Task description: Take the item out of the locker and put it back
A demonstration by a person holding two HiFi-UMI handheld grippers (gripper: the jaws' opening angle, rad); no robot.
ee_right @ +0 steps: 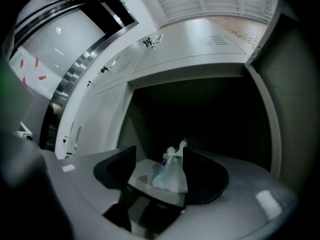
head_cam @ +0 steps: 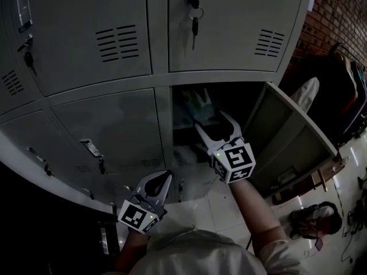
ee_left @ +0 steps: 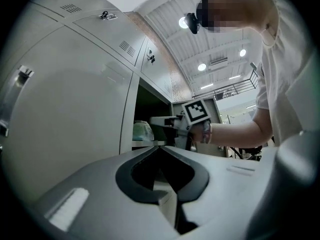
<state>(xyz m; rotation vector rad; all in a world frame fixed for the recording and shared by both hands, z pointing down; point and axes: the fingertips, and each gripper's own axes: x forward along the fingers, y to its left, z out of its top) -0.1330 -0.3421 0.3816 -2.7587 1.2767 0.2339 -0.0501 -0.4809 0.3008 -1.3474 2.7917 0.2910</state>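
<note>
The right hand-held gripper (head_cam: 214, 124) reaches into the open locker (head_cam: 287, 136) with its jaws wide apart. The clear plastic bag (ee_right: 170, 173) lies on the locker shelf (ee_right: 141, 178) between them. Its blue print is too small to read. The left hand-held gripper (head_cam: 161, 181) has its jaws closed and empty, beside the lower locker doors (head_cam: 114, 125).

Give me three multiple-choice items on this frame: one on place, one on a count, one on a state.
1. Where is the bag? A on the floor; B inside the open locker; C on top of the lockers.
2. How many locker doors stand open? A one; B two; C three.
3. The right gripper's jaws are: A shut on the bag; B shut, empty; C apart.
Key: B, it lies in the dark compartment; A, only one door is swung out; C, a wide gap shows.
</note>
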